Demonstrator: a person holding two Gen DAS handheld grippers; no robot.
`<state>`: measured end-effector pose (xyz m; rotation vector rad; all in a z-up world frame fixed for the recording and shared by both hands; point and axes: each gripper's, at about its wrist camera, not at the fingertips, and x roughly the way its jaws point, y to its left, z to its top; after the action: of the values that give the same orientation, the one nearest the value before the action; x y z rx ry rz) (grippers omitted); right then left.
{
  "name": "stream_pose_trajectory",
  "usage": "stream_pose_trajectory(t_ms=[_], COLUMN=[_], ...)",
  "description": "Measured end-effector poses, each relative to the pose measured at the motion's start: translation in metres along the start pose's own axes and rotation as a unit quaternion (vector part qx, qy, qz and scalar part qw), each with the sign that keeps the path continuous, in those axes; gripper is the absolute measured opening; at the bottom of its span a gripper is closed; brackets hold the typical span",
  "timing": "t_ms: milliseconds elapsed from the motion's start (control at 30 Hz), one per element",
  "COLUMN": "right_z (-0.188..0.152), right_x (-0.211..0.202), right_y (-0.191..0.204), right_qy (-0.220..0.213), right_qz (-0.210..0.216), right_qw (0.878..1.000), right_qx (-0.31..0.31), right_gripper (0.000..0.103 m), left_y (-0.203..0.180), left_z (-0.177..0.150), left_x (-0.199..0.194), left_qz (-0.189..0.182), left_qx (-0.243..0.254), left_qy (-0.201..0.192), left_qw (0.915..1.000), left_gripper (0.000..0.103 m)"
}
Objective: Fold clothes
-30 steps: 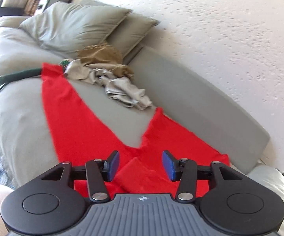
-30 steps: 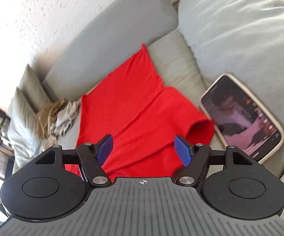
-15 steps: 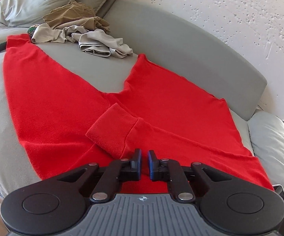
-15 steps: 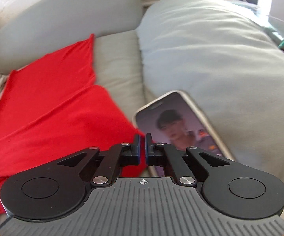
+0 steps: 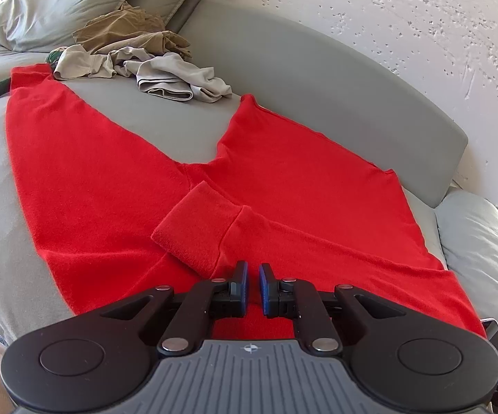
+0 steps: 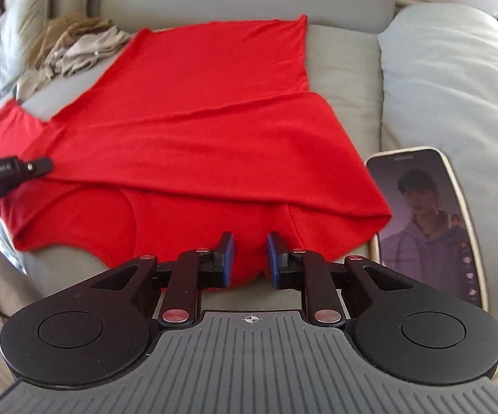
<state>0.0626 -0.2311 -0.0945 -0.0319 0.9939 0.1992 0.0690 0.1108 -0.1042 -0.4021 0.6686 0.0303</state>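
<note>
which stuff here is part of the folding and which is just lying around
In the job: red sweater, left gripper, right gripper.

Lying about: phone, beige clothes pile, pillows, sofa.

Phone [image 6: 428,224] crowds sweater's [image 6: 197,131] right; crumpled clothes [image 5: 152,65] block far seat.

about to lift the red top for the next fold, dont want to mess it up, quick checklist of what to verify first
1. Left gripper nearly closed on the red top; grip on fabric: cannot tell.
2. Right gripper, jaws just reopened a little, fabric between them, pads clamping: cannot tell.
3. Sleeve cuff folded across the body: ok.
4. Phone touching the garment's edge: not ok.
5. Pile of beige clothes overlaps the far sleeve's tip: not ok.
</note>
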Motion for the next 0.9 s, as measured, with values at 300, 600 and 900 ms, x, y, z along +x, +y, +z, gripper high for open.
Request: stream_pose_trajectory(t_ms=[300, 600, 900], right_z=[0.014, 0.085, 0.11], right_x=[-0.041, 0.027, 0.095], right_y=[-0.019, -0.004, -0.052], right_qy=[0.011, -0.071, -0.07], right_qz=[-0.044, 0.019, -0.053], right_qw=[0.998, 0.989, 0.977], right_qx=[0.047, 0.127, 0.196], right_gripper=[0.025, 0.028, 0.0], left_y=[0.002, 0.003, 0.008], left_z=[0.001, 0.001, 0.003], left_x=[0.001, 0.001, 0.004], left_qz=[-0.002, -0.008, -0.018], left_qx=[-0.01, -0.002, -0.004], left_qy=[0.005, 0.005, 0.014], left_qw=[0.9999, 1.0, 0.9997], left_gripper=[0.012, 0.012, 0.012])
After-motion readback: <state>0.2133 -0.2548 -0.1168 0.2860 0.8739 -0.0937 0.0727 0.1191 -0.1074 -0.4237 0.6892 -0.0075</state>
